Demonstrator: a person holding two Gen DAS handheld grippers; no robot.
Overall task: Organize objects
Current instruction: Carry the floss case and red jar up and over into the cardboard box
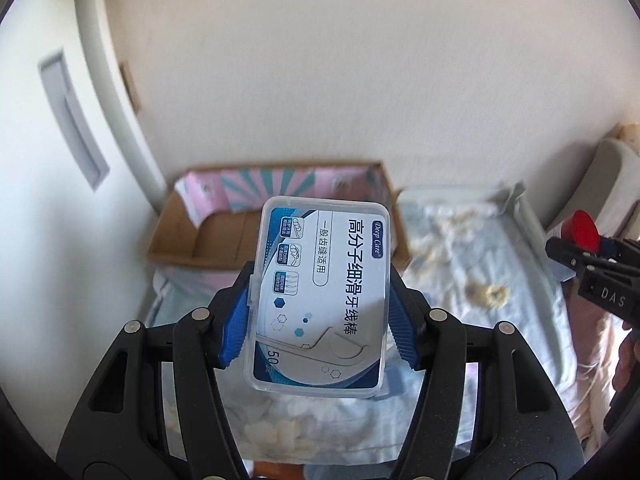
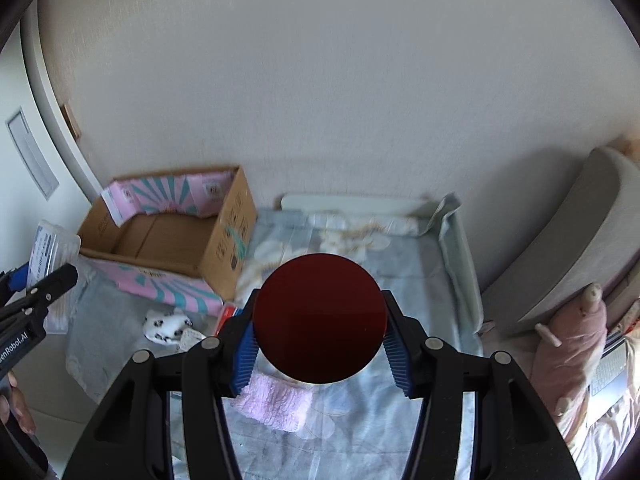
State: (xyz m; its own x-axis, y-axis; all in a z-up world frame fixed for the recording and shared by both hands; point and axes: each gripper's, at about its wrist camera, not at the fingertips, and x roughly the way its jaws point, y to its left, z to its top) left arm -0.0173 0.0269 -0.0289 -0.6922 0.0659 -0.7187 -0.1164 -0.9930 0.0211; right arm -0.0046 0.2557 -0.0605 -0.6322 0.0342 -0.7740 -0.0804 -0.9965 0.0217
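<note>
Cardboard box (image 2: 168,236) on bed (image 2: 400,280), far left by wall; towel (image 2: 276,400) nearer.

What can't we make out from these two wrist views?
- Red-lidded object: right wrist view shows only the round red face; its body is hidden behind that face.
- Floss pick box: contents are hidden by the printed label, left wrist view.
- Cardboard box: front of its floor is hidden by the near wall, right wrist view.
- Small spotted item on the bed: too small and blurred to identify.
</note>
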